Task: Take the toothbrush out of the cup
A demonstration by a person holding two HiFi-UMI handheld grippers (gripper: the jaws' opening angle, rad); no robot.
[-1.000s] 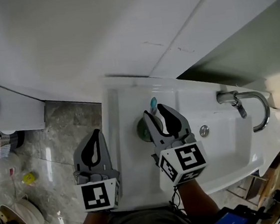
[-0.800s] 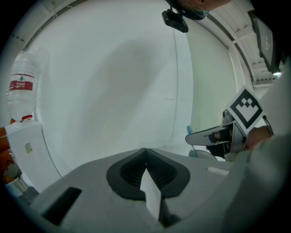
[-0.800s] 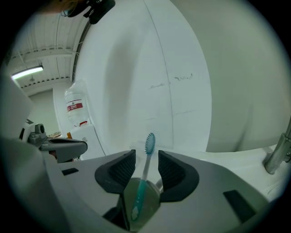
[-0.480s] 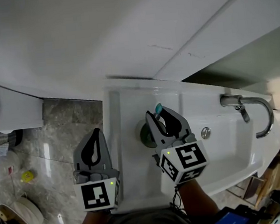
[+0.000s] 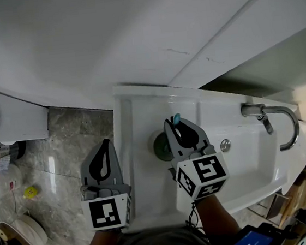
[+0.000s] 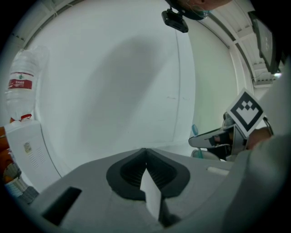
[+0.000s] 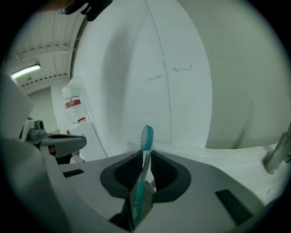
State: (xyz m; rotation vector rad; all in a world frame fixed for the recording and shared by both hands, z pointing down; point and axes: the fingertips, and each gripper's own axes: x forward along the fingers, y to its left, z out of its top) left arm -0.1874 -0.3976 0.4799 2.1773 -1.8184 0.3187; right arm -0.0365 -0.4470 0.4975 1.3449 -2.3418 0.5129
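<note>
On the stone floor at the far left sits a round pale bowl [image 5: 21, 241]; what is in it is too blurred to tell. From the left gripper view, a clear plastic bottle [image 6: 20, 79] with a red label stands on a white box, its contents not readable.

Next comes the left gripper [image 5: 106, 144], hanging over the floor just beside the left edge of the white sink [image 5: 145, 202]. Its 2 jaws are pressed fully together [image 6: 145, 151] with nothing between them.

On the flat sink ledge stands the dark green cup [image 5: 158, 146], partly covered by the right gripper [image 5: 179, 127], which hangs directly over it. Those jaws have just been closing, and they now pinch the teal toothbrush [image 7: 146, 136] by its slim neck, pads against both sides. The brush stands nearly upright, its bristled head poking up beyond the fingertips [image 5: 176, 118] and its handle running down between the jaws toward the cup. The gripper hides the cup's mouth, so I cannot tell whether the handle's lower end is inside it.

Further right, the basin [image 5: 245, 163] dips below the ledge, and a chrome faucet [image 5: 275, 112] curves over its far right end.
</note>
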